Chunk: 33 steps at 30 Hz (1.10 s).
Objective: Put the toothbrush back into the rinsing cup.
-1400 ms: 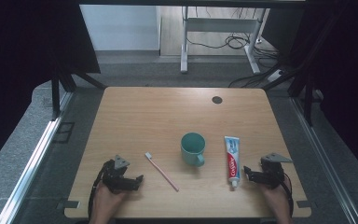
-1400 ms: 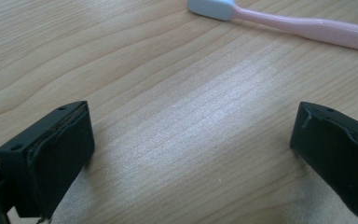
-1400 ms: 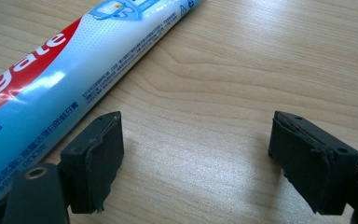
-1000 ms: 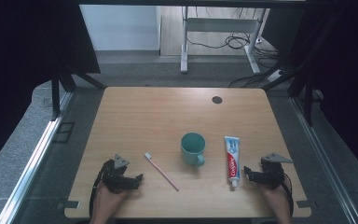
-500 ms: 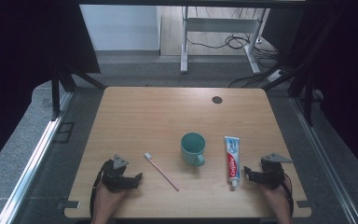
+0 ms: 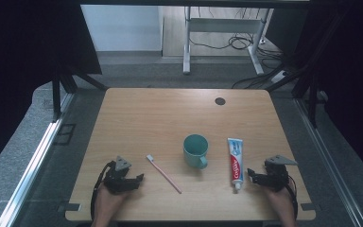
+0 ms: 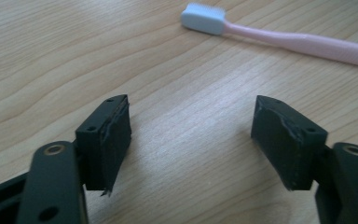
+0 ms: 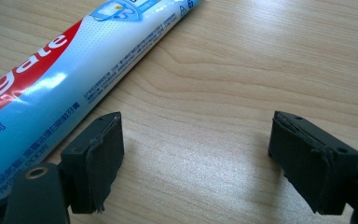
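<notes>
High view is showing you resting both hands at the near edge of the wooden table (image 6: 137,113). Your left gripper (image 6: 139,178) is lying near the pink toothbrush (image 6: 163,173); its jaws have just been closing yet are standing apart over bare wood. Your right gripper (image 6: 250,175) is sitting just beside the toothpaste tube (image 6: 235,162), jaws apart, gripping nothing. Between toothbrush and tube, a teal mug (image 6: 195,150) is standing upright.
</notes>
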Tool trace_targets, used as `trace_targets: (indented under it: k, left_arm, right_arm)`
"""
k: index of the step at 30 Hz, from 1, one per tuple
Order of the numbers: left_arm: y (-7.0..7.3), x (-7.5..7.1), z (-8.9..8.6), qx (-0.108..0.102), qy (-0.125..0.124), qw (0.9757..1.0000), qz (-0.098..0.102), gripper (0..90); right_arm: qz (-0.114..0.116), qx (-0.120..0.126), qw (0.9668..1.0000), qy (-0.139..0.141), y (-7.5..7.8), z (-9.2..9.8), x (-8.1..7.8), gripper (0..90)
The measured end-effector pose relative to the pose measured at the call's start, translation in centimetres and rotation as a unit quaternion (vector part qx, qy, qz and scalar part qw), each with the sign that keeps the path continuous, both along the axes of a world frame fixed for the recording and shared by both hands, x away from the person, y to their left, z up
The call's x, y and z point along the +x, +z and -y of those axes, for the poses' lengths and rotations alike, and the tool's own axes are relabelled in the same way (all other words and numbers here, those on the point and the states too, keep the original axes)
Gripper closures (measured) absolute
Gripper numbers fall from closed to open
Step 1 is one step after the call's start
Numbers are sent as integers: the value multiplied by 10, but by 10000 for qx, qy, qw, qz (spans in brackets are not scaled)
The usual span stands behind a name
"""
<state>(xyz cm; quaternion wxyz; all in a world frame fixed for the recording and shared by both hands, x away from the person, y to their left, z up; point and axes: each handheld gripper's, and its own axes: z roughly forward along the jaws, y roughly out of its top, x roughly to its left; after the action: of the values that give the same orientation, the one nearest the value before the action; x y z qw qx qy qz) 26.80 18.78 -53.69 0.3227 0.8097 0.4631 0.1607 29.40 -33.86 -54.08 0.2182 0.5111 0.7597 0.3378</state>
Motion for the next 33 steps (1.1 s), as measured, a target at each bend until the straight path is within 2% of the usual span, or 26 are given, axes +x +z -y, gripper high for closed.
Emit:
trace_targets:
  k: [2,8,10,11,18,20,21,25,33]
  left_arm:
    - [2,0,0,-6,-50,10000,-5,305]
    - [7,-2,2,-265,-148,9995,-13,438]
    - [8,-2,3,-339,-183,9992,-60,534]
    - [9,-3,3,-351,-196,9992,-78,534]
    - [12,-2,6,-407,-360,9983,-192,705]
    - [14,-2,7,-409,-408,9981,-210,801]
    - [14,-2,7,-417,-425,9980,-230,801]
    - [17,-2,11,-362,-537,9976,-256,892]
    - [20,2,16,-480,-566,9964,-402,896]
  right_arm:
    - [2,-1,10000,2,0,0,0,179]
    - [-14,33,10000,-4,0,0,0,178]
    - [-10,53,10000,4,0,1,0,179]
    - [-10,53,10000,4,0,1,0,179]
    - [-9,83,10000,-4,0,2,0,179]
    - [-18,120,9999,1,0,2,0,179]
    - [-18,120,9999,1,0,2,0,179]
    - [-19,138,9999,5,0,3,0,179]
    - [-27,189,9998,2,0,4,0,179]
